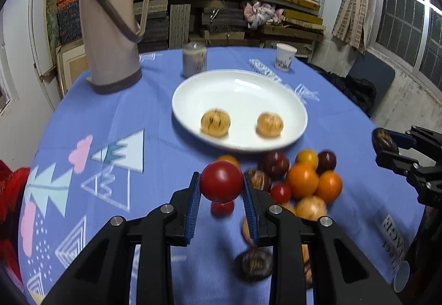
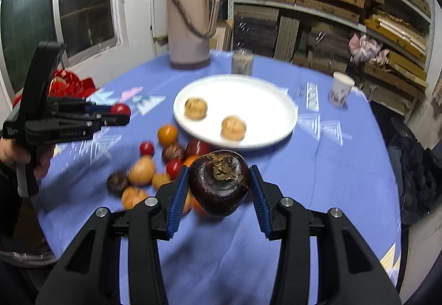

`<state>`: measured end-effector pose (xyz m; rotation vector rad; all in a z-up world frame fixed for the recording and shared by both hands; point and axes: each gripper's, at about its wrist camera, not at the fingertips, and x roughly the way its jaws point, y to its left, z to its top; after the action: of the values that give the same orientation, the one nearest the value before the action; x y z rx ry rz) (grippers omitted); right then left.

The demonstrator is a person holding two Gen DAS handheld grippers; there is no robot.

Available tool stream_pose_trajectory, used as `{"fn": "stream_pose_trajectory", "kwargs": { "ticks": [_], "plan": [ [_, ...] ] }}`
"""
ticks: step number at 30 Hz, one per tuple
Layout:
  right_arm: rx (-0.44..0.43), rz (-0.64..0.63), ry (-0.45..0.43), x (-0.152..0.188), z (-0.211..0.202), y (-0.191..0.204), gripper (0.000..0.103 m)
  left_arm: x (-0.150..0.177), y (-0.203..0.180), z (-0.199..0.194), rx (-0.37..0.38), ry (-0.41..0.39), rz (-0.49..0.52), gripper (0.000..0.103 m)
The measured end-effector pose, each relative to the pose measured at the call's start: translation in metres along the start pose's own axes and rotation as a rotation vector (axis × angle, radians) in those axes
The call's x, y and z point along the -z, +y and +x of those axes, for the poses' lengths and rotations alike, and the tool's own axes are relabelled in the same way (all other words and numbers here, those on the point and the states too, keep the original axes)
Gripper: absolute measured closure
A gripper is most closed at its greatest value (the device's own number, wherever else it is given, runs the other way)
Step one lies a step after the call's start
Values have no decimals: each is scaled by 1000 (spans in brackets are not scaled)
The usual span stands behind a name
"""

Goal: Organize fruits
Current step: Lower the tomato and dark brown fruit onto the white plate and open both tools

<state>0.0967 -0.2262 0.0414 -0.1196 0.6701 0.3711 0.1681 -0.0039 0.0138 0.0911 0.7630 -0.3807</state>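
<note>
My left gripper [image 1: 221,186] is shut on a round red fruit [image 1: 221,181] and holds it above the blue tablecloth. My right gripper [image 2: 219,183] is shut on a dark purple fruit [image 2: 219,183] with a dry brown stem cap. A white plate [image 1: 240,84] beyond the pile carries two tan round fruits [image 1: 215,122] [image 1: 270,124]. A pile of loose fruit [image 1: 301,180], orange, red, dark and tan, lies on the cloth just short of the plate. In the right wrist view the left gripper [image 2: 121,114] shows at the left with its red fruit [image 2: 120,109], and the pile [image 2: 154,164] lies below the plate [image 2: 265,106].
A tall beige thermos [image 1: 110,26] stands at the back left of the round table [image 1: 83,122]. A glass jar [image 1: 194,59] and a paper cup [image 1: 285,56] stand behind the plate. Shelves of stacked boxes fill the wall behind. A person's hand [image 2: 16,156] grips the left tool.
</note>
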Motion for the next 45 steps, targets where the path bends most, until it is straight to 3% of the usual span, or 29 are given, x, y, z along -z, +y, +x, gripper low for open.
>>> {"fn": "stream_pose_trajectory", "kwargs": {
  "ticks": [6,17,27,32,34,40,45],
  "plan": [
    [2,42,-16,-39,33,-16,60,-39,-5,28,29,-11,-26,73],
    [20,211,151,-59,155,-62,60,-70,-22,111,58,84,-48,73],
    [-2,257,157,-58,175,-72,56,-73,-21,134,33,107,-59,72],
    [-9,289,121,-54,169,-78,51,-74,-27,128,-3,89,-22,51],
    [-24,300,100,-54,164,-80,49,-75,-23,118,-37,55,-29,30],
    [-60,304,35,-48,142,-80,39,-63,1,84,-46,-7,-75,25],
    [-67,321,-1,-40,122,-77,31,-47,24,68,-48,-4,-141,16]
  ]
}}
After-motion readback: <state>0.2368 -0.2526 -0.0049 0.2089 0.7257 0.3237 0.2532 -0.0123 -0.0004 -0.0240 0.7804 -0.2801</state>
